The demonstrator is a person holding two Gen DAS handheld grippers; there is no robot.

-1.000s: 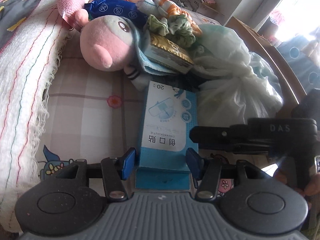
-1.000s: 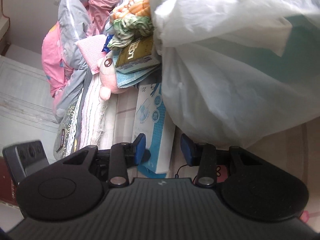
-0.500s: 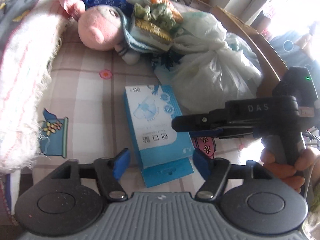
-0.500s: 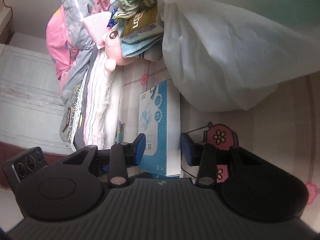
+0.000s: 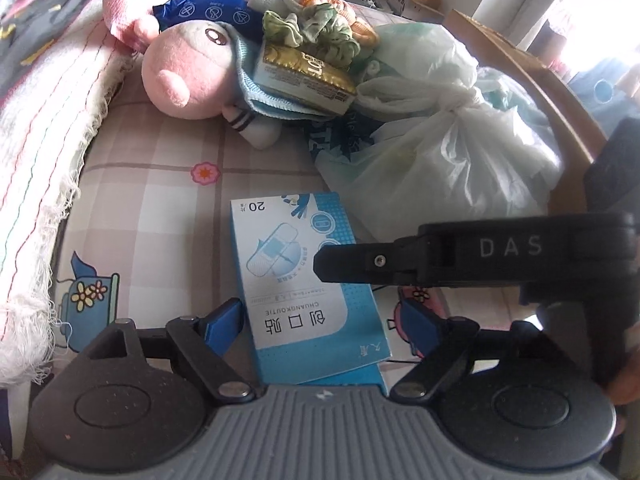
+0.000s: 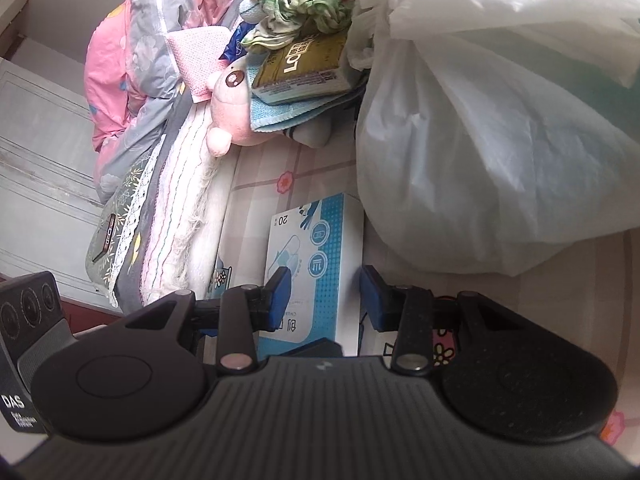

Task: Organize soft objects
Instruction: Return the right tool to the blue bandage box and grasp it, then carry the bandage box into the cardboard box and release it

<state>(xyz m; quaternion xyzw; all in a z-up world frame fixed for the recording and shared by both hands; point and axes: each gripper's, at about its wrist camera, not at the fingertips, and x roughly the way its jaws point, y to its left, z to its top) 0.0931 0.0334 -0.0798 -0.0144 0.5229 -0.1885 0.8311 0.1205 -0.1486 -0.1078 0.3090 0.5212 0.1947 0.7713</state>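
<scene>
A blue and white plaster box [image 5: 304, 280] lies flat on the checked bedsheet [image 5: 160, 208]. My left gripper [image 5: 320, 324] straddles its near end; the jaws are opening and the pads stand clear of its sides. From the right, my right gripper [image 5: 325, 264] reaches in just above the box's right half. In the right wrist view the right gripper [image 6: 325, 300] is partly open over the box [image 6: 320, 252], not pressing on it. Behind lies a pile: a pink plush toy [image 5: 188, 76], a gold packet [image 5: 304, 76], green cloth [image 5: 316, 28] and a knotted white plastic bag [image 5: 440, 152].
A fringed white blanket [image 5: 48, 160] and folded quilts [image 6: 132, 60] border the sheet on the left, with a phone [image 6: 106, 236] on them. A wooden bed rail [image 5: 560, 92] runs behind the bag. A person's hand [image 5: 624, 376] holds the right gripper's handle.
The left gripper's jaws widened off the box and drew back a little; the box now lies flat on the sheet. The right gripper came over the box.
</scene>
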